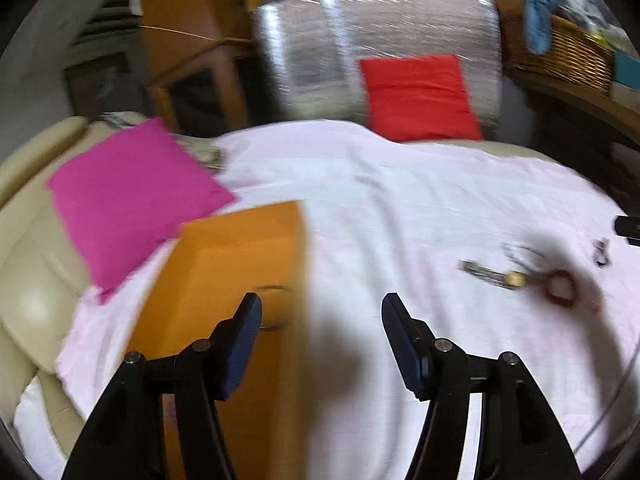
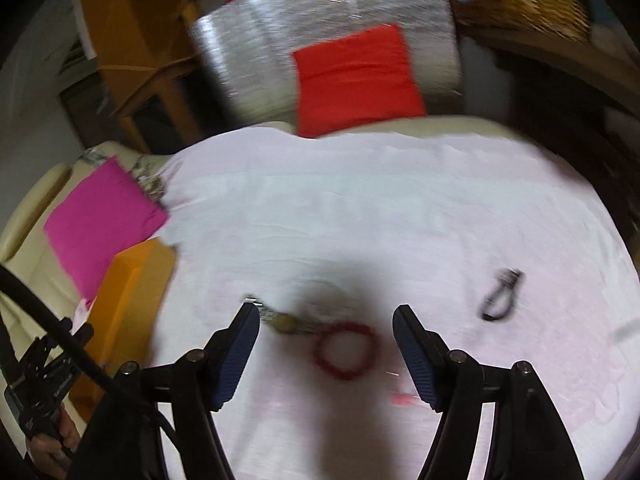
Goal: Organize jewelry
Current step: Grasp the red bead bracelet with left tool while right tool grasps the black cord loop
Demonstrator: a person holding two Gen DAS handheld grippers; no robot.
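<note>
Jewelry's all out on the pale pink wrinkled cloth point(image 1: 400, 208) here, both shots pretty smeared. Left wrist view first: the left gripper point(image 1: 322, 308) has its jaws spread apart with nothing between them, only cloth and shadow in the gap. A flat orange box point(image 1: 224, 280) sits under and just ahead of its left finger, with a thin metal ring handle on it, and a magenta square cushion point(image 1: 128, 200) is further off to the left. Way off to the right of the tongs are a silvery band with a gold round piece point(image 1: 496, 276) and a dark red beaded bracelet point(image 1: 562, 286), touching or nearly so. Right wrist view: the right gripper point(image 2: 326, 312) is released too, jaws wide, with that red bracelet point(image 2: 346, 350) lying on the cloth between its fingers, not pinched. The gold-and-silver piece point(image 2: 286, 322) runs toward its left finger. A small dark clasp-like piece point(image 2: 500, 296) lies off to the right.
</note>
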